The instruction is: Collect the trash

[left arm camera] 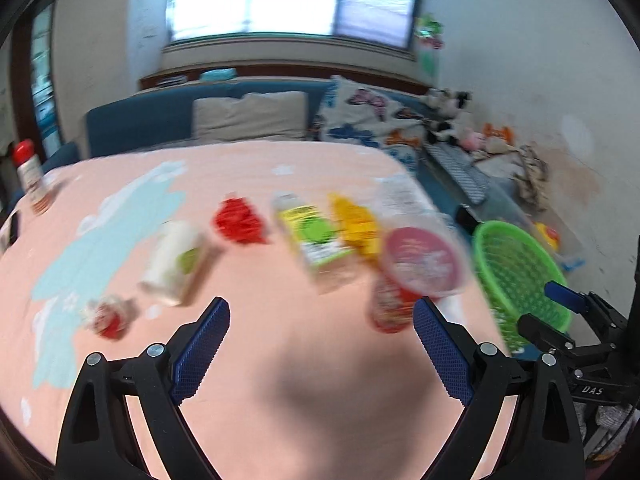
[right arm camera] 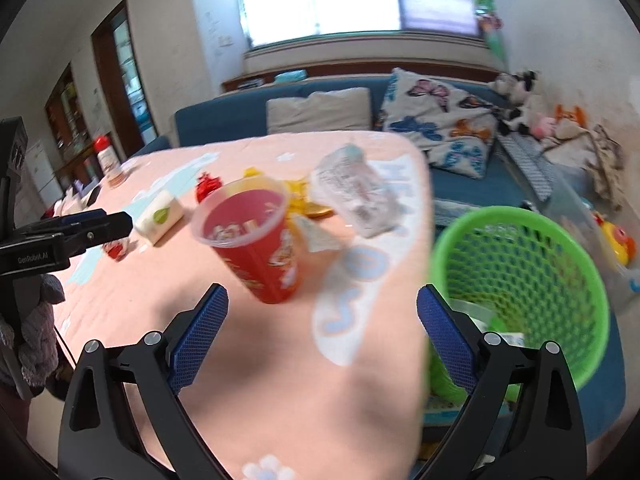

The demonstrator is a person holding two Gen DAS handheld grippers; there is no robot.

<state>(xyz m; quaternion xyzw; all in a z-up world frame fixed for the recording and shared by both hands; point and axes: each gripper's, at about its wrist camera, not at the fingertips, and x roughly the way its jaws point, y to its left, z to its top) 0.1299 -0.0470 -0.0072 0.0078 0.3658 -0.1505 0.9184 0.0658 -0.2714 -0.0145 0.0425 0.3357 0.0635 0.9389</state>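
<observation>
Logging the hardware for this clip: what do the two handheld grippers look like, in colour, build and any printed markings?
Both match: the left gripper and right gripper have black plastic V-shaped arms with triangular cutouts, silver round pivot bolts, and blue pads with a fine cross-hatch texture. Seen from the side in the other camera, the left one's body carries white "GenRobot.AI" lettering, the right one's "DAS". No cables or sleeves are visible.
</observation>
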